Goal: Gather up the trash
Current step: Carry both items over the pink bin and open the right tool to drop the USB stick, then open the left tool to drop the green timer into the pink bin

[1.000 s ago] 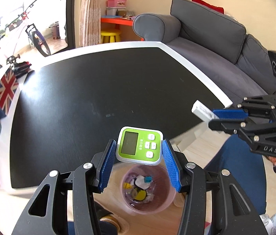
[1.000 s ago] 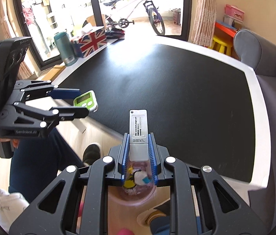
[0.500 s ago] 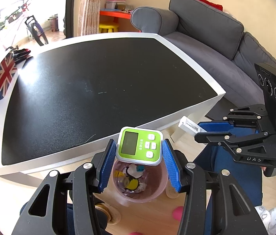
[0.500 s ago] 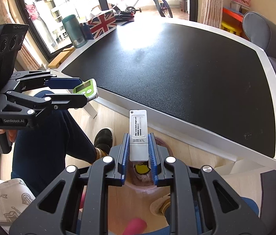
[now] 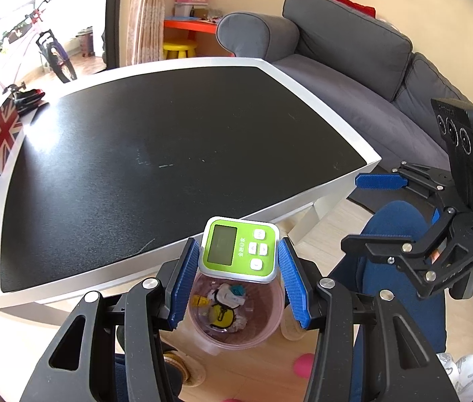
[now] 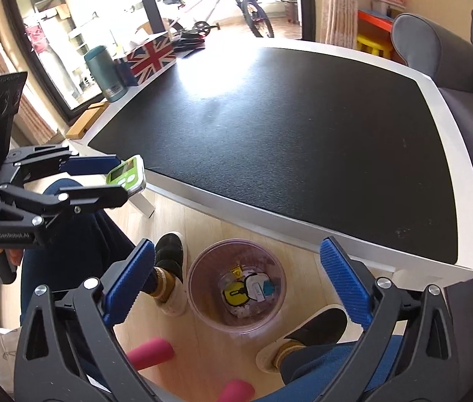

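Between our right gripper (image 6: 236, 281) fingers, the white stick held a moment ago is gone; they are opening, nothing between them, directly above the trash cup (image 6: 236, 284) on the floor. Our left gripper (image 5: 238, 274) fingers clamp the green timer (image 5: 239, 249) over the same cup, which already holds scraps. We judge one drop done and the timer's release left. Beyond, the black worktop (image 5: 169, 154) lies bare.

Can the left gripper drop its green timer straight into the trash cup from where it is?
Probably yes: the left gripper holds the green timer directly over the open trash cup, nothing between.
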`<state>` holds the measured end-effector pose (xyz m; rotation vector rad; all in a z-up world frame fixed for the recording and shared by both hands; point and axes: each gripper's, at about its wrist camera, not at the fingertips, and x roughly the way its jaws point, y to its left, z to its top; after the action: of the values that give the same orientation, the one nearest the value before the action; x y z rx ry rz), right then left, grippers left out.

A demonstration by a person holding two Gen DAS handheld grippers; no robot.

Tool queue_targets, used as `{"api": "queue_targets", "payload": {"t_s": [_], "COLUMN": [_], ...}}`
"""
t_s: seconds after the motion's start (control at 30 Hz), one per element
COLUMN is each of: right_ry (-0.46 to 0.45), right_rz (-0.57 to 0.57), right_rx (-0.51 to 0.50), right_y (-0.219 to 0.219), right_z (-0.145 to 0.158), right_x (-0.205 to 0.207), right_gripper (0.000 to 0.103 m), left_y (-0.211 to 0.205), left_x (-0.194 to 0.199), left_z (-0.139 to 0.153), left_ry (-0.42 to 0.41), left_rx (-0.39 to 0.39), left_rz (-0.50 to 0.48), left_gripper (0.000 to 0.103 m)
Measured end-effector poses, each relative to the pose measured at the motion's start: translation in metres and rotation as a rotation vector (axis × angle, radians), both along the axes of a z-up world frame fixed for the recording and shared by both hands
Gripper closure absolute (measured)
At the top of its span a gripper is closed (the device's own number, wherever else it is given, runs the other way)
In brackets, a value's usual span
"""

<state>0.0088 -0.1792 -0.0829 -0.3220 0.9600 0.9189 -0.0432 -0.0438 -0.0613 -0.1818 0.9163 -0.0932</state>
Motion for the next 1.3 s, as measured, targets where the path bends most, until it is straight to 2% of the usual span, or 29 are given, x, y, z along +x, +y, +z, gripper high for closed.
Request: {"api": "queue_targets", "payload": {"t_s": [1.1,1.13,1.17,1.2,1.23,1.3], "right_ry": [-0.009,-0.009,-0.009,-0.009,-0.009,-0.010], "right_rz": [-0.030,-0.031,-0.032,-0.034,-0.036,-0.038], "right_rx": [0.038,0.037,0.038,0.038,0.038,0.038], "right_y": [-0.014,-0.014,-0.014,-0.014,-0.014,-0.015], "right_z": [0.011,0.011,0.011,0.011,0.011,0.011], "right_x": [0.008,0.009,0.010,0.010,0.010,0.010], "right_gripper": [0.005,0.005,0.005,0.005,0.005,0.005], "left_y": [-0.012,-0.013,-0.013,-0.011,-0.011,-0.008], "left_x": [0.006,0.007,0.008,0.007,0.007,0.009], "left_z": [-0.006,-0.006,-0.007,-0.006,-0.006,-0.009], "left_ry": [0.014,0.014,0.013,-0.003,-0.016,0.006], "left_rx": [-0.032,-0.035,-0.030,-0.032,-0.033,-0.029], "left_rz": [-0.038,-0.040,-0.036,-0.023,-0.013,0.004], "left_gripper": [0.054,0.048,0.025,0.012,0.008,0.008]}}
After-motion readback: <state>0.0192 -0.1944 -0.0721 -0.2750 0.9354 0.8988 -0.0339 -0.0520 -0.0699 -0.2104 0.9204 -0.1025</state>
